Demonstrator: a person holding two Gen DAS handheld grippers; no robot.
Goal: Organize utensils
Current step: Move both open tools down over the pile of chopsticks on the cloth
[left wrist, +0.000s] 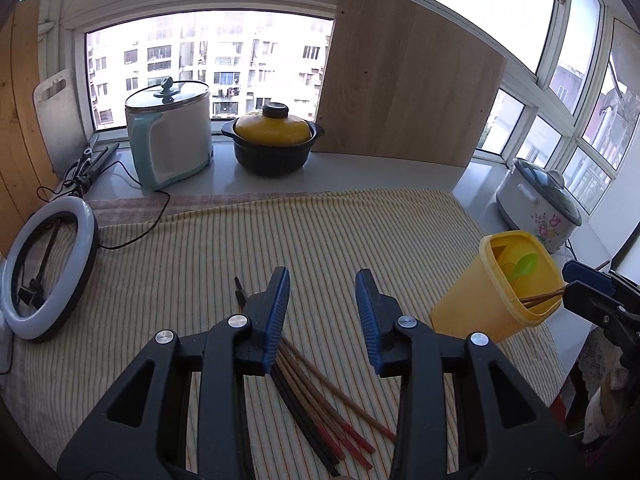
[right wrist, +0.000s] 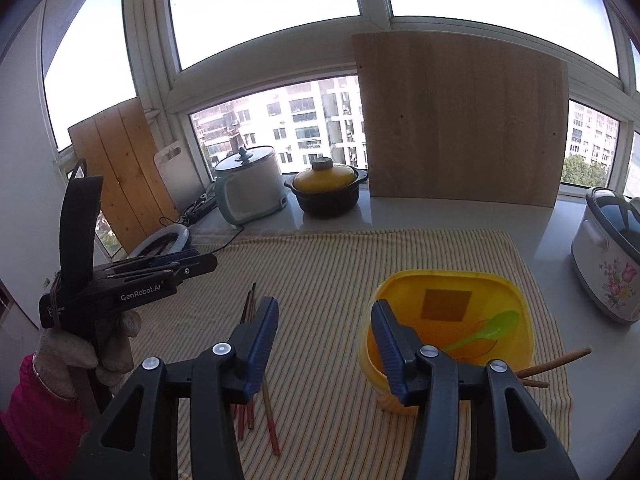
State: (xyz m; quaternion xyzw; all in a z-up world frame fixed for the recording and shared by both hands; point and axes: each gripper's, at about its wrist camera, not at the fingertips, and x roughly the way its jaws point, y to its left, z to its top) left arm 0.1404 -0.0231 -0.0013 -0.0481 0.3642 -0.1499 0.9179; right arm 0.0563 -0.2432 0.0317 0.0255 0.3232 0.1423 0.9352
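The left gripper (left wrist: 322, 280) hangs with jaws spread wide over a bundle of chopsticks (left wrist: 320, 404) lying loose on the cloth (left wrist: 200, 280); the sticks are brown and black, several with red ends, fanned out beneath its left finger, and nothing is between the jaws. The right gripper (right wrist: 324, 312) is likewise spread wide and grips nothing, its right finger just over the near rim of the yellow cup (right wrist: 516, 304). The cup stands upright to the right of the bundle, well apart from it, a squarish tub of translucent yellow plastic. Inside lie a green spoon (right wrist: 492, 328) and two brown chopsticks (right wrist: 560, 362) whose ends jut over the right rim.

The cloth is pale yellow with thin stripes and covers a white counter (left wrist: 360, 172) that runs to a windowsill. Windows wrap the back and right, with apartment blocks outside.

At the cloth's left edge lies a ring light (left wrist: 48, 268) with a black cable. On the sill stand a white and teal cooker (left wrist: 170, 136) with a glass lid and a black pot (left wrist: 274, 138) with a yellow lid. A wooden board (left wrist: 408, 88) leans against the window. A floral rice cooker (left wrist: 538, 204) sits at far right.
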